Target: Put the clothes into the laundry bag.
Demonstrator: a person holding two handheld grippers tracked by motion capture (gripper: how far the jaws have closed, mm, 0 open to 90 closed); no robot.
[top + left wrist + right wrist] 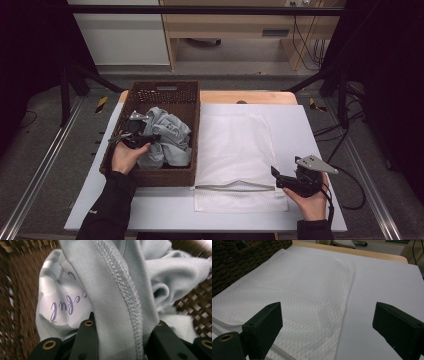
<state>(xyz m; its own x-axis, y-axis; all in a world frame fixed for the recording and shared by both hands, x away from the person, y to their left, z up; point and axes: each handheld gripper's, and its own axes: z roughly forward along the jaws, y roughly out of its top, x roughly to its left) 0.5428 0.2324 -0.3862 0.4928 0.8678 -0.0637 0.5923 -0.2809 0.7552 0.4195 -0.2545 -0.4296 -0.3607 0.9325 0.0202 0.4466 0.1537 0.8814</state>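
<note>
Left gripper [142, 137] sat inside the wicker basket [189, 102], clamped on a fold of the pale grey-blue garment [170, 135]. Seen along its own jaws in the left gripper view: a thick band of ribbed cloth [120, 315] with a stitched seam ran up between the two black jaws, filling the gap, pads pressed to it on both sides. Beside the seam, a lighter panel of the same garment bore purple script lettering [65, 305]. Brown weave of the basket showed blurred at the left edge and sharper at the lower right. Held by the person's left hand [125, 157], dark sleeve coming in from the bottom of the high view.

Garment lay bundled in the near and middle part of the basket, heaped against its right wall. Basket stood on the left part of the white table top [310, 130], just beside the mesh bag.

Right gripper [280, 181] stood with jaws spread wide and nothing between them, held low over the table near the front right, by the person's right hand [312, 202]. Pointed toward the white mesh laundry bag [235, 145], which lay flat in the middle of the table, zipper edge [235, 187] toward the person. In the right gripper view: bag's netted surface [294, 297] spread out ahead of the jaws and toward the left one, bare white table ahead of the right one, basket's dark wall at the upper left.
</note>
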